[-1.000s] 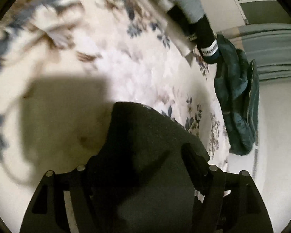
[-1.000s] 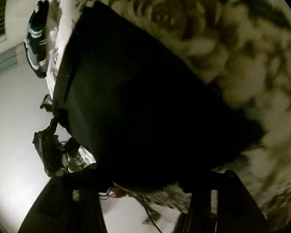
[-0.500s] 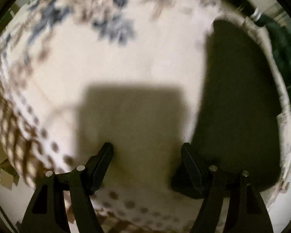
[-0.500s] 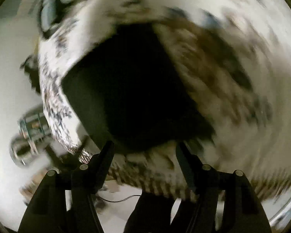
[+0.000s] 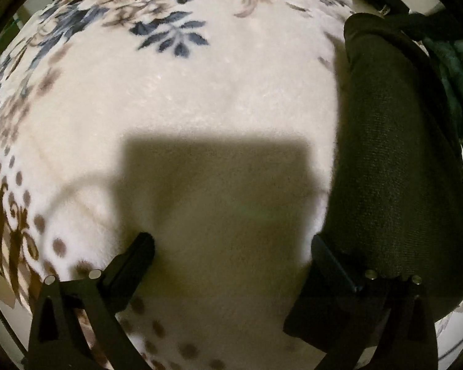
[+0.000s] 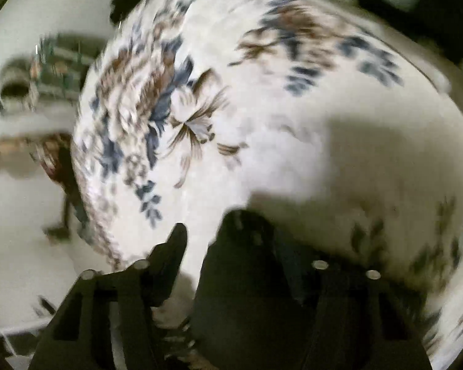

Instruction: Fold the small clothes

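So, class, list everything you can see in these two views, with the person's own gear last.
Blanket: one, cream with blue and brown flowers, spread under both grippers.
Black cloth: one, lying folded on the blanket's right side in the left wrist view.
Teal cloth: one, bunched past the black cloth at the right edge.
Floor: pale, beside the blanket.
Clutter: greenish, on the floor, too blurred to name or count.
Left gripper: black, fingers opening, only blanket between them.
Right gripper: black, fingers closing; a dark blurred shape by one finger, possibly the black cloth.
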`<state>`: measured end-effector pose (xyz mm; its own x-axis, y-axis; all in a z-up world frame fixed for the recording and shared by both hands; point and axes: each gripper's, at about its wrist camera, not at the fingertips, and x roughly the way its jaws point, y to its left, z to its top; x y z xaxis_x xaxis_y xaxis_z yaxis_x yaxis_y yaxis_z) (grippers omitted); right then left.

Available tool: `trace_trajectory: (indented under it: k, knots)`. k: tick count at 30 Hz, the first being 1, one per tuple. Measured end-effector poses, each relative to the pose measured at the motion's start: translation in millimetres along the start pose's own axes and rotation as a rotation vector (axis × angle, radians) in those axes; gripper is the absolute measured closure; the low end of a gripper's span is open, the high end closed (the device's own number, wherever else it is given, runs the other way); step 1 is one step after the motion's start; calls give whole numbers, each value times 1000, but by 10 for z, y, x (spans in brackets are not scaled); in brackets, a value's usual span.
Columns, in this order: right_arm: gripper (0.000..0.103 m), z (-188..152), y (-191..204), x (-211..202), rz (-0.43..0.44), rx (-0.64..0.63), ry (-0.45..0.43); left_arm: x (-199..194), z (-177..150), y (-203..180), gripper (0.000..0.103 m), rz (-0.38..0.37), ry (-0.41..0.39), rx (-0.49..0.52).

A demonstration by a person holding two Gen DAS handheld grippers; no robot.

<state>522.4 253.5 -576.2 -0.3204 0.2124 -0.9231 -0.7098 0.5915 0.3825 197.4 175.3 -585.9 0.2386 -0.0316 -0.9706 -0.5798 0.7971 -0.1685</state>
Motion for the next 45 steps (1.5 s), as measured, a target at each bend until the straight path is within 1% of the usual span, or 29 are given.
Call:
trace_trajectory:
  k: [1,2,3,4,6,8,11,13,14,15,16,17,18,20,23,25,26,27,29,31,33,34,35,38,39,40,42,43,45]
  knots:
    - [77,40,49,77,-20,-29,21,16,19,-8,0,5,9,-1]
    - [91,62,99,194,-94,-75,56,26,30,-14,0,7,14,1]
    - [93,67,125,237,-135,-105,56,34,43,-19,0,6,16,-1]
    - [94,60,109,227,-139,-101,48,41,55,-18,0,3,20,-5]
    - [95,125,-55,167,-110,4,19,40,76,-2,0,-9,22,-16]
    - [95,193,-339,175,-24,172,13,4,103,93,0,-44,15,-46]
    - [95,164,-680,282,110,351,37,-10,126,173,0,-71,23,-50]
    - [92,75,-878,272,268,454,60,-44,148,184,0,-78,35,-42]
    - [90,36,-924,219,312,476,56,-84,173,199,0,-90,39,-44]
    - [79,-74,-1014,60,375,496,28,-135,187,265,0,-108,41,-50]
    - [68,-180,-1088,-100,397,499,-8,-183,194,338,0,-124,39,-56]
    - [47,-332,-1177,-316,391,495,-56,-269,241,371,0,-149,29,-68]
    - [37,-529,-1289,-540,372,495,-105,-331,282,398,0,-172,20,-78]
    - [36,-960,-1536,-876,342,520,-171,-419,366,459,0,-214,10,-105]
    - [36,-1725,-2011,-1246,252,614,-238,-532,519,450,0,-240,-24,-125]
    - [36,-2185,-2240,-1322,157,673,-255,-606,669,288,0,-232,-43,-105]
    - [36,-2368,-2316,-1262,142,702,-256,-596,686,203,0,-230,-49,-87]
    - [36,-2564,-2442,-1184,165,745,-257,-568,742,106,0,-229,-50,-67]
    - [36,-2788,-2610,-1003,214,811,-259,-510,735,-120,0,-223,-46,-34]
    - [36,-2866,-2612,-848,219,820,-250,-526,762,-252,0,-201,-43,-2]
    - [36,-2897,-2442,-723,286,762,-276,-484,860,-405,0,-182,-40,32]
    - [36,-2885,-2296,-615,280,718,-255,-460,887,-473,0,-168,-39,48]
    - [36,-2863,-2209,-507,256,694,-232,-462,858,-491,0,-162,-38,61]
    - [36,-2959,-1955,-179,106,611,-87,-437,839,-566,0,-133,-23,93]
    - [37,-3117,-1918,-91,16,591,-38,-447,820,-555,0,-128,-18,95]
    - [37,-3267,-1933,-65,-26,596,-28,-475,793,-538,0,-127,-16,95]
    - [37,-3530,-2047,-74,-47,659,-1,-519,775,-513,0,-120,-15,94]
    - [37,-3652,-2145,-142,-33,714,-17,-537,767,-502,0,-118,-15,95]
    - [37,-3727,-2324,-378,53,789,-155,-575,776,-490,0,-111,-22,103]
